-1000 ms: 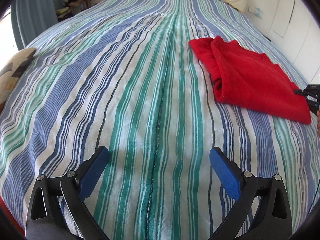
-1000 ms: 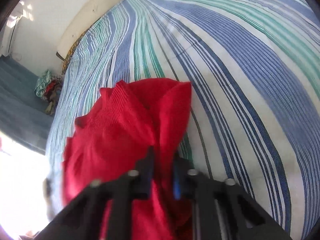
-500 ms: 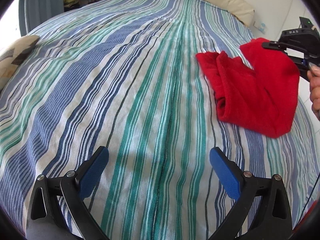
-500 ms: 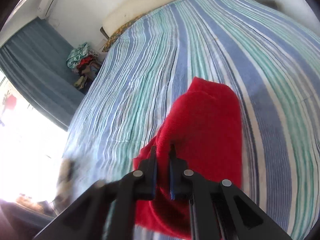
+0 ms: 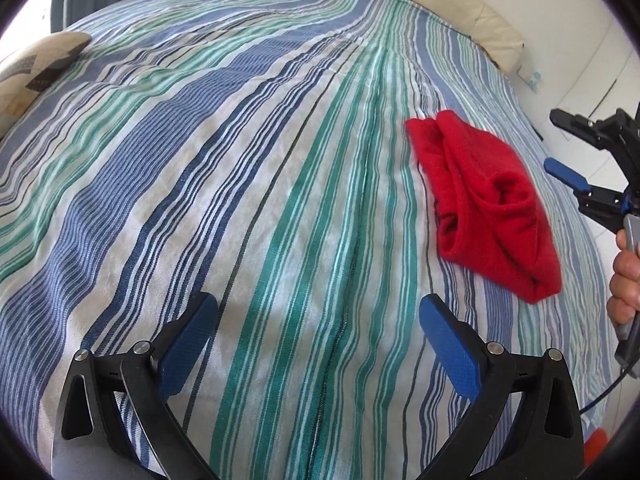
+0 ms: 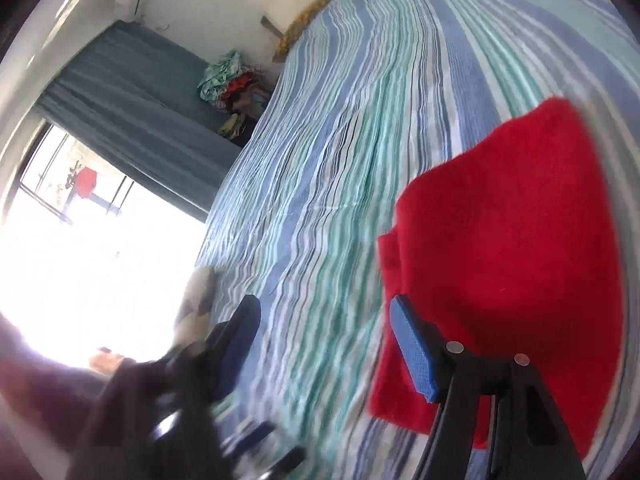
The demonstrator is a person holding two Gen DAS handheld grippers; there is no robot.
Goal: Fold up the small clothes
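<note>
striped bedspread (image 5: 248,184), red garment (image 5: 484,204) folded; left gripper (image 5: 318,344) apart, right gripper (image 6: 324,344) just opening, empty.

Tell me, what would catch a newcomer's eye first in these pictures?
The red garment, folded over on itself, glows against the blue-and-green striped bedspread, on the bed's right side. Beside it hangs the right gripper, jaws just opened and empty; the left gripper hovers wide open over bare stripes.

Striped bedspread (image 5: 248,184), patterned cushion (image 5: 36,68) at its edge (left), clothes pile (image 6: 236,88) beside blue curtain (image 6: 132,112).
</note>
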